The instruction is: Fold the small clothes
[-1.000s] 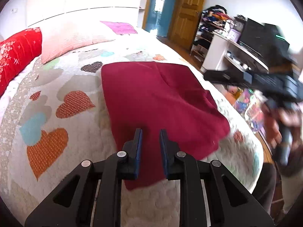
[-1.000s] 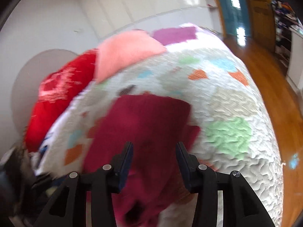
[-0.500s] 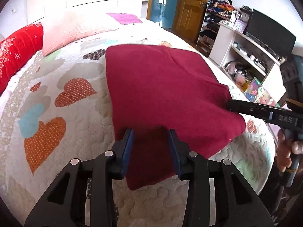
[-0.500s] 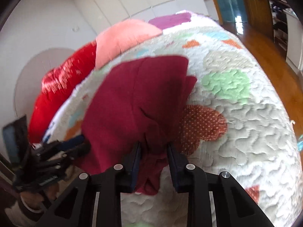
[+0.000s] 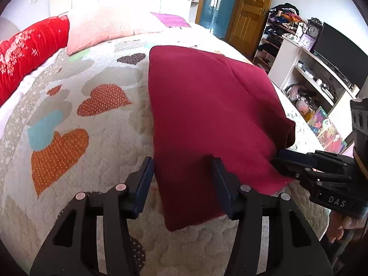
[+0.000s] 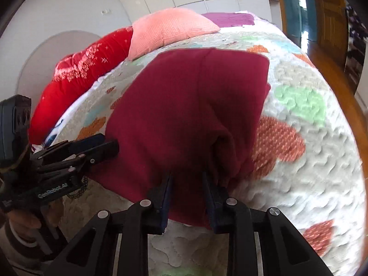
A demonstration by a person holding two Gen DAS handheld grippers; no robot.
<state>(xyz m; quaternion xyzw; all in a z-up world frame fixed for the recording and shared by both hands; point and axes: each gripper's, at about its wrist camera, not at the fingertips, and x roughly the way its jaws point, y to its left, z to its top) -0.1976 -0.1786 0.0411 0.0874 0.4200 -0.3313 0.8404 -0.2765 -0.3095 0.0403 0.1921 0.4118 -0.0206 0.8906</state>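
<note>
The left gripper [image 5: 182, 174] hangs over the near edge of the bed [image 5: 110, 151]. Its jaws have just been opening and now stand apart, with the near left corner of the dark red garment [image 5: 207, 115] lying between them; the pads do not press on the cloth, so this gripper is released. The right gripper [image 6: 186, 185] is at the other near corner of the same garment. Its jaws are narrow and a bunched fold of the red cloth sits between the pads, so it is clenched on the garment. From the left wrist view its dark fingertips [image 5: 289, 158] reach under the raised right corner of the cloth. A hand [image 5: 342, 227] holds its handle near the bed's right edge.

The garment lies mostly flat on the quilt with coloured hearts, in the middle of the bed toward the near edge, with one diagonal crease across it. At the far edge of the bed lie a red pillow [image 5: 27, 53], a pink pillow [image 5: 108, 30] beside it and a purple cushion [image 5: 170, 19]. Right of the bed stands a white shelf [image 5: 306, 73] with a dark screen [image 5: 340, 53] on top.
</note>
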